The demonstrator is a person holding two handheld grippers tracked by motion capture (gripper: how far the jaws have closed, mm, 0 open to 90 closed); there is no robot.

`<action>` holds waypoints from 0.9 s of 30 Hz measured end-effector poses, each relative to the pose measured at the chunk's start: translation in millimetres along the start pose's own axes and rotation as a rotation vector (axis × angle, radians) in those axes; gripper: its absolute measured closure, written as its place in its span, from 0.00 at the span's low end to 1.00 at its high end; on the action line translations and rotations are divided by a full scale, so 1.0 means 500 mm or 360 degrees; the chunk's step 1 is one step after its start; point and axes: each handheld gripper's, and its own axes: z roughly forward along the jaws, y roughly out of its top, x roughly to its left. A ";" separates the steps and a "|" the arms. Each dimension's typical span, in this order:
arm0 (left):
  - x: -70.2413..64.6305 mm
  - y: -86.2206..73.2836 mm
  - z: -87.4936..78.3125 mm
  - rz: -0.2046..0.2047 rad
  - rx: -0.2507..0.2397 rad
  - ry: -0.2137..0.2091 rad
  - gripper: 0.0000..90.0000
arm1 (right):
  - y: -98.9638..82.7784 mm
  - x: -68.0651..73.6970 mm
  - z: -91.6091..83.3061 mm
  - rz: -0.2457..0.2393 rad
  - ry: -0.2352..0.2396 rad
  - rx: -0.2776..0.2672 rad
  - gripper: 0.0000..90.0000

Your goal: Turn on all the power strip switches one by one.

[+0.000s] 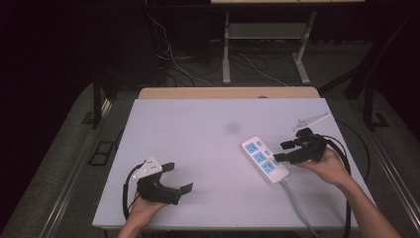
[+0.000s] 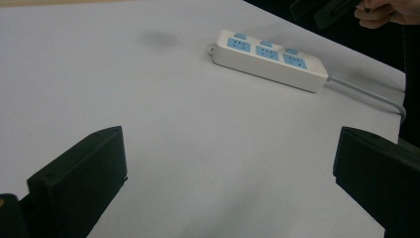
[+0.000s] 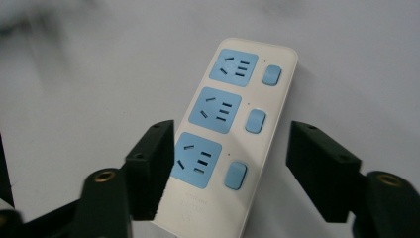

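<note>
A white power strip (image 1: 265, 159) with three blue sockets and three blue switches lies flat on the right part of the white table (image 1: 198, 134). Its grey cable (image 1: 297, 203) runs off toward the near edge. My right gripper (image 1: 281, 151) straddles the strip's cable end. In the right gripper view the strip (image 3: 233, 129) lies between the jaws. The left jaw overlaps its edge and the right jaw stands off with a gap. My left gripper (image 1: 180, 177) rests open at the near left with nothing between its jaws. From the left gripper (image 2: 228, 163) the strip (image 2: 270, 59) lies far off.
A faint dark smudge (image 1: 231, 128) marks the table's middle. A wooden edge (image 1: 228, 92) runs along the far side. Beyond it stand white desk legs (image 1: 227, 49) and loose cables (image 1: 173, 59) on the floor.
</note>
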 end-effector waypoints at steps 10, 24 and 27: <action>0.000 0.000 0.000 0.0002 0.0002 0.0000 0.00 | 0.001 -0.005 0.017 0.0001 0.0002 0.0043 0.52; -0.001 0.000 0.002 0.0004 0.0007 -0.0005 0.00 | 0.000 -0.006 0.037 -0.0022 0.0012 0.0133 1.00; -0.001 0.000 0.002 0.0006 0.0008 -0.0005 0.00 | -0.001 -0.007 0.042 -0.0028 0.0025 0.0155 1.00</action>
